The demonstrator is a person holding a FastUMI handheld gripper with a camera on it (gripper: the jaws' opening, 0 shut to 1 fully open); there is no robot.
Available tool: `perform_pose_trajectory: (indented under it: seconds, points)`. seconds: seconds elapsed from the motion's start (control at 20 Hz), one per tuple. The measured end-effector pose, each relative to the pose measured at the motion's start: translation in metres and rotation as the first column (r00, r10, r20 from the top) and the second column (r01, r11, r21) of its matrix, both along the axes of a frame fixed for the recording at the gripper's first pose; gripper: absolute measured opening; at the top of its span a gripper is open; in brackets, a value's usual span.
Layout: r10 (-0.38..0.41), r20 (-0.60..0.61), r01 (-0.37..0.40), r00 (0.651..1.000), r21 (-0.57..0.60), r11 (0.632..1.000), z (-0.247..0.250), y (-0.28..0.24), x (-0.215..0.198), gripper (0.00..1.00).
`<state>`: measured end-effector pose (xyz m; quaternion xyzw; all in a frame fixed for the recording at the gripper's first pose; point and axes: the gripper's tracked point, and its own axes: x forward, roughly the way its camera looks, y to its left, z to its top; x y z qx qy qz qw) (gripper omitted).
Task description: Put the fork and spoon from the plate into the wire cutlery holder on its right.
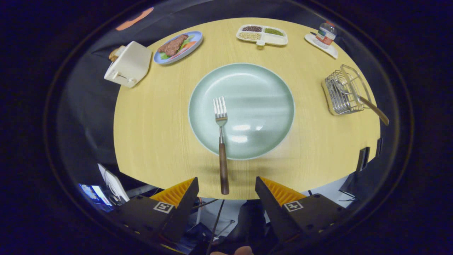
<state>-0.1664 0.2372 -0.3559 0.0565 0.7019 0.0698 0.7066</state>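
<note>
A pale green plate (pixel 262 88) lies in the middle of the round wooden table (pixel 152 134). A fork (pixel 222 141) with a brown wooden handle rests with its tines on the plate and its handle sticking out over the plate's near rim toward me. To the plate's right stands the wire cutlery holder (pixel 341 92); a wooden-handled utensil (pixel 373 108), its head hidden inside the wires, leans out of it. My gripper (pixel 226 182) is open, its fingers spread on either side of the fork handle's end, above the table's near edge, touching nothing.
A cream toaster (pixel 128 64) sits at the far left beside a blue plate of food (pixel 178 46). A divided white tray (pixel 262 35) of beans stands at the back. A bottle on a small dish (pixel 324 37) is at the back right. Cables and gear lie below the table.
</note>
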Motion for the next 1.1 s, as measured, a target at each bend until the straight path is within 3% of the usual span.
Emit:
perform_pose_trajectory:
  seconds: [0.15,0.35,0.6,0.65,0.75,1.1]
  points:
    - [0.003,-0.022,-0.003,1.0,-0.014,1.0,-0.02,0.011,-0.006,0.94]
    - [0.034,-0.039,-0.035,0.999,-0.029,0.999,-0.035,0.019,-0.011,0.69]
    - [-0.005,-0.081,0.003,0.997,-0.03,1.0,-0.04,0.014,-0.013,0.11]
    - [-0.001,-0.079,0.0,0.997,-0.021,1.0,-0.039,0.014,-0.011,0.11]
    - [-0.018,-0.085,0.018,0.996,-0.005,1.0,-0.034,0.014,-0.012,0.01]
    - [-0.008,-0.063,0.012,0.998,0.064,0.998,0.005,0.0,-0.005,0.01]
